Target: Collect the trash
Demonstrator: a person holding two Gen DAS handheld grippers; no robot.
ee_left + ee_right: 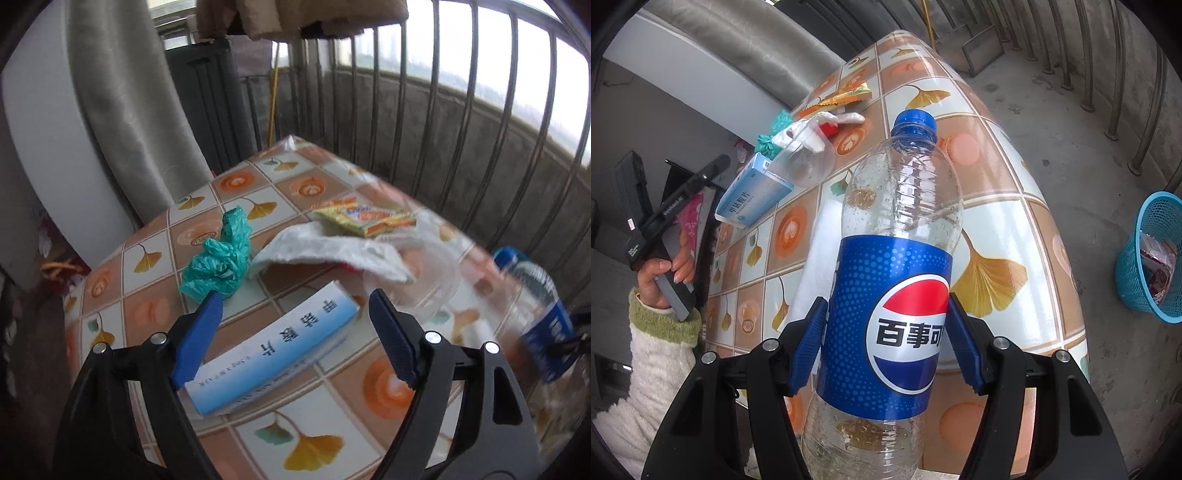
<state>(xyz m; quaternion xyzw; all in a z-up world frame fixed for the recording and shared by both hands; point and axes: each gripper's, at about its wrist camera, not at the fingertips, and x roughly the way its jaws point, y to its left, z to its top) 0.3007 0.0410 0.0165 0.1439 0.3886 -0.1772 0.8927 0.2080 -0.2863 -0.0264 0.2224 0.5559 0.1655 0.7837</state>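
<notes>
Left gripper (295,325): two blue ribbed plastic finger pads on black angular arms, each arm fastened with two round silver screws just behind the pads. Right gripper (884,341): identical build, blue ribbed pads, black arms, silver screws behind them. The person's left hand (663,275) emerges from a fluffy cream sleeve (646,369) with a green knitted cuff (665,319).
</notes>
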